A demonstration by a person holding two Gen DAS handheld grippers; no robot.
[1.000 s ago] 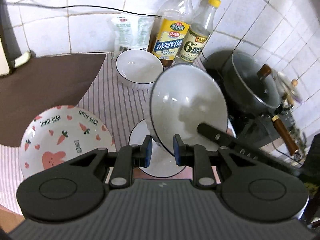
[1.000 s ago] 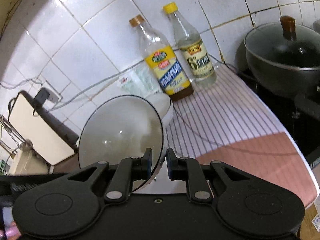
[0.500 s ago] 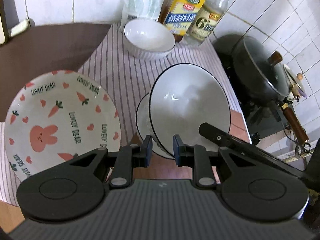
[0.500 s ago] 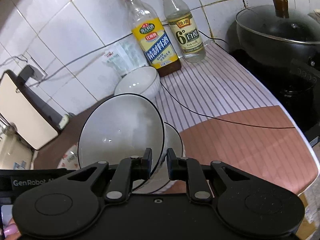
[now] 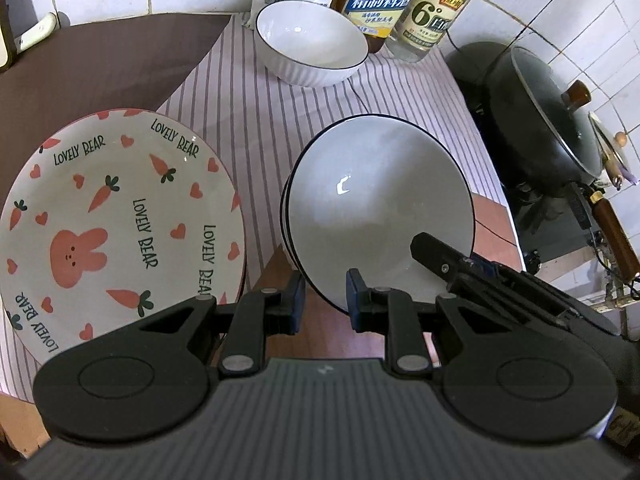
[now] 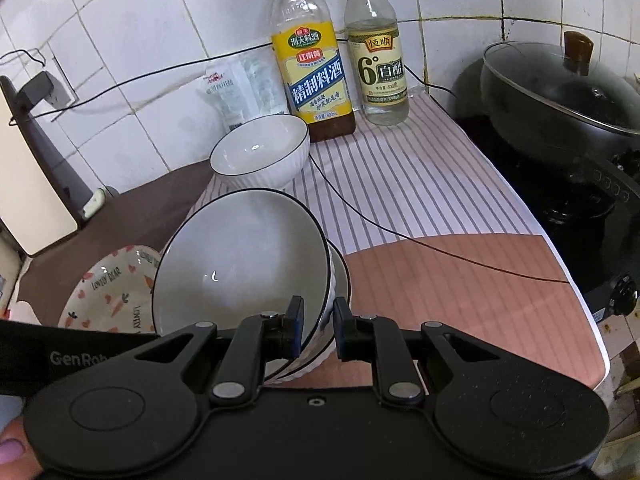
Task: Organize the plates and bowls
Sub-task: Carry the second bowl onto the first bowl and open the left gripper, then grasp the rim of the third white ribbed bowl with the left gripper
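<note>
A white bowl with a thin black rim (image 5: 380,216) (image 6: 240,264) hangs tilted over a like bowl beneath it (image 5: 285,216) (image 6: 341,276); whether they touch I cannot tell. My left gripper (image 5: 325,306) is shut on its near rim. My right gripper (image 6: 317,326) is shut on the rim at the opposite side and shows as a black finger (image 5: 440,260) in the left wrist view. A third white bowl (image 5: 312,46) (image 6: 260,152) stands at the back by the bottles. The carrot-and-rabbit plate (image 5: 120,220) (image 6: 112,288) lies to the left.
Two bottles (image 6: 316,76) (image 6: 378,68) and a plastic packet (image 6: 240,88) stand against the tiled wall. A lidded dark wok (image 6: 560,96) sits on the stove at right. A thin black cable (image 6: 400,236) crosses the striped mat (image 6: 420,184). A fingertip (image 6: 10,450) shows at lower left.
Both grippers have come down with the bowl, which has sunk from well above the counter onto the lower bowl. The plate and the back bowl have stayed in place.
</note>
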